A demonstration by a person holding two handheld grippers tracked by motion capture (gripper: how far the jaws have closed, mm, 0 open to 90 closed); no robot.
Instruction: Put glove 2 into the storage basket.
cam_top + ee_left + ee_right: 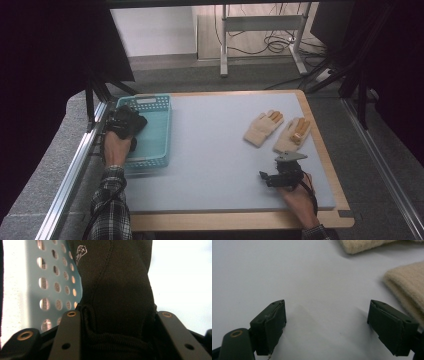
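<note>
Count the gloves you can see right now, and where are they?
3: two beige gloves lie side by side on the mat; one black glove sits between the left gripper jaws over the teal basket. More may be hidden.

No legible text, brand name or number in any view. One mark noted: a small pale printed emblem (80, 253), roughly shield-shaped with a speckled interior, on the black stitched fabric glove (117, 290) seen in the left gripper view. It sits near the upper left edge of the fabric, next to the seam. No letters can be made out in it. Emblem too small and soft to identify further.
</note>
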